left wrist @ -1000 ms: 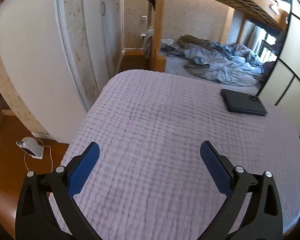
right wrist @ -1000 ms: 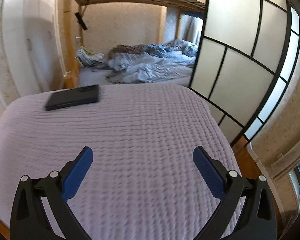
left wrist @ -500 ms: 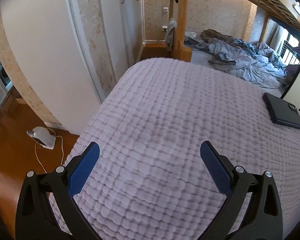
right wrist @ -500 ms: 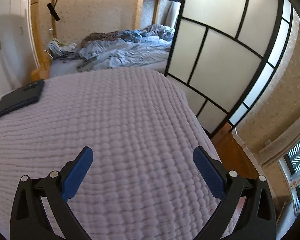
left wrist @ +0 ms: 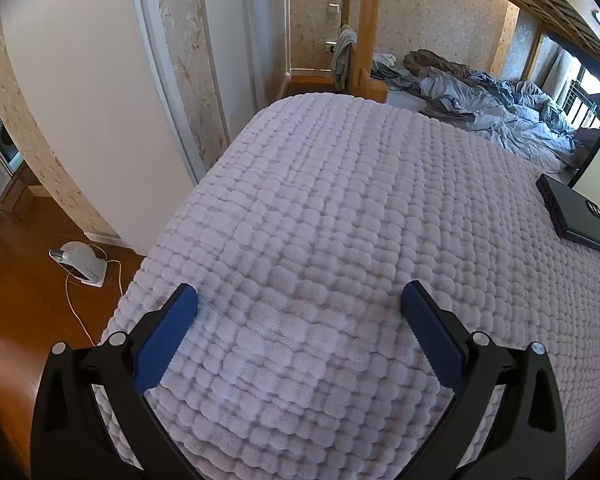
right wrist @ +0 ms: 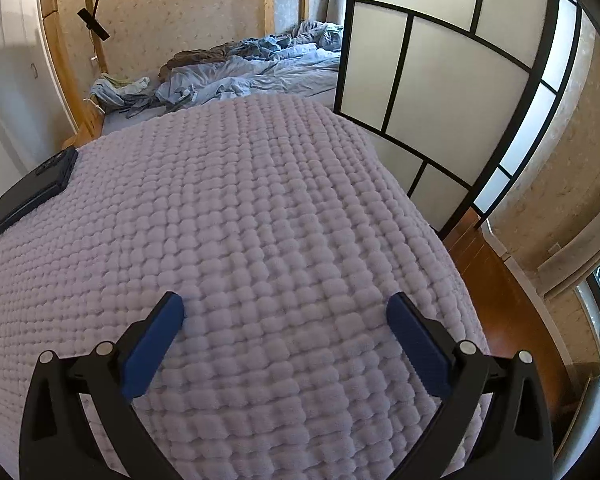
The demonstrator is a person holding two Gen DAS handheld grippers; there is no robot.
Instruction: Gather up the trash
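Observation:
No trash shows in either view. My left gripper (left wrist: 300, 300) is open and empty, held just above the near left part of a bed with a lilac waffle-textured cover (left wrist: 340, 184). My right gripper (right wrist: 284, 308) is open and empty above the near right part of the same cover (right wrist: 240, 200). A flat black device (left wrist: 576, 216) lies on the cover at the far right in the left wrist view, and at the far left in the right wrist view (right wrist: 32, 192).
A wooden bunk bed (left wrist: 366, 32) with rumpled blue bedding (left wrist: 500, 108) stands beyond the bed. A white wall and door (left wrist: 80, 80) flank the left side. A small white appliance with a cord (left wrist: 82, 262) sits on the wood floor. A black-framed sliding screen (right wrist: 440, 92) stands on the right.
Both grippers have swung outward: the left view turned left, showing more floor and wall; the right view turned right, showing more screen and floor. Both stay open.

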